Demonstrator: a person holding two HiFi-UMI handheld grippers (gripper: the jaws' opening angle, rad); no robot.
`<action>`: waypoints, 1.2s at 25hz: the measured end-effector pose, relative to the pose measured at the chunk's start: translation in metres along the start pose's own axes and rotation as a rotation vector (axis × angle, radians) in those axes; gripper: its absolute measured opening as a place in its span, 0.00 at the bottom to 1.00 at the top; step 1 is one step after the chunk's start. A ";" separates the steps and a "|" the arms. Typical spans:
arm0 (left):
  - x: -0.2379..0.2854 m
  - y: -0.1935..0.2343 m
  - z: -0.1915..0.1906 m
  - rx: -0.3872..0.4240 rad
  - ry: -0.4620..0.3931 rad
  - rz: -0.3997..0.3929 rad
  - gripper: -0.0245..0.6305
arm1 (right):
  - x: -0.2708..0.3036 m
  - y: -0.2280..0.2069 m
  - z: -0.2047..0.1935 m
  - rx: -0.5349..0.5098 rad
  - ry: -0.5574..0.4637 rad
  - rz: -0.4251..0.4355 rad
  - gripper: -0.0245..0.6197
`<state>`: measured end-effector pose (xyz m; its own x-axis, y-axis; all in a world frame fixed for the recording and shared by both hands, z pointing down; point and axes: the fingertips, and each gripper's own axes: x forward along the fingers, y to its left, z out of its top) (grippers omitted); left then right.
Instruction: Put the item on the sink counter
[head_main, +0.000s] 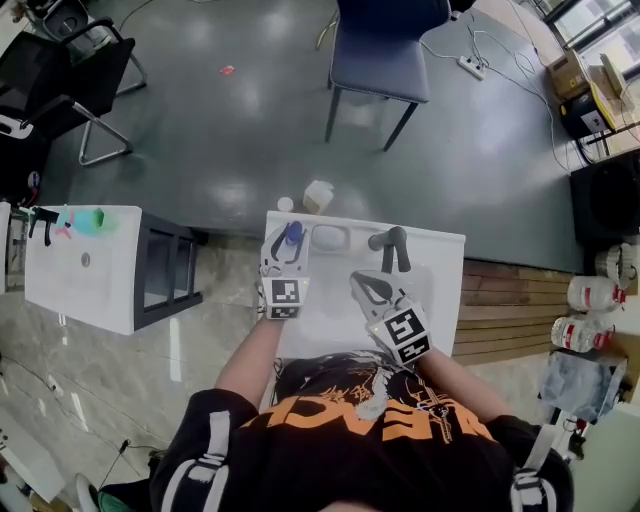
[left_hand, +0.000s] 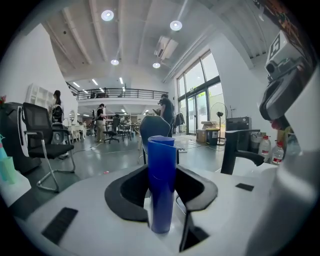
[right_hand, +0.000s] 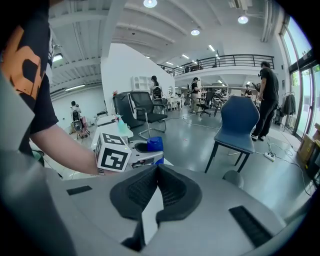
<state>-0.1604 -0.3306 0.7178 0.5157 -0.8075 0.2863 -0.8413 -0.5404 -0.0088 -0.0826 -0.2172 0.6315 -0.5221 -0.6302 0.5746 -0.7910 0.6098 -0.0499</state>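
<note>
A blue upright tube-shaped bottle (left_hand: 161, 185) stands between the jaws of my left gripper (left_hand: 161, 172), which is shut on it. In the head view that gripper (head_main: 288, 242) holds the blue bottle (head_main: 293, 233) over the back left part of the white sink counter (head_main: 440, 255). The right gripper view also catches the blue bottle (right_hand: 155, 145) behind the left gripper's marker cube (right_hand: 114, 152). My right gripper (right_hand: 156, 167) is shut with nothing in it. It (head_main: 366, 287) hovers over the counter's middle, in front of the black faucet (head_main: 392, 243).
A grey oval object (head_main: 328, 238) lies at the counter's back edge. A white jug (head_main: 318, 196) sits on the floor behind it. A blue chair (head_main: 385, 50) stands farther back. A white table (head_main: 85, 265) with teal bottles is at the left.
</note>
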 end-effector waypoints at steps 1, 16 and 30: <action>0.000 -0.001 0.000 0.005 0.001 0.000 0.29 | 0.000 0.001 -0.001 0.001 0.000 0.001 0.06; -0.012 -0.005 0.011 0.009 -0.003 -0.026 0.43 | -0.005 -0.003 0.004 0.007 -0.024 -0.003 0.06; -0.068 -0.028 0.060 -0.039 -0.086 -0.032 0.42 | -0.027 0.002 0.002 0.018 -0.064 -0.008 0.06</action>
<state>-0.1620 -0.2751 0.6409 0.5530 -0.8081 0.2027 -0.8289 -0.5582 0.0364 -0.0704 -0.2000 0.6144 -0.5349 -0.6646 0.5218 -0.8004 0.5964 -0.0609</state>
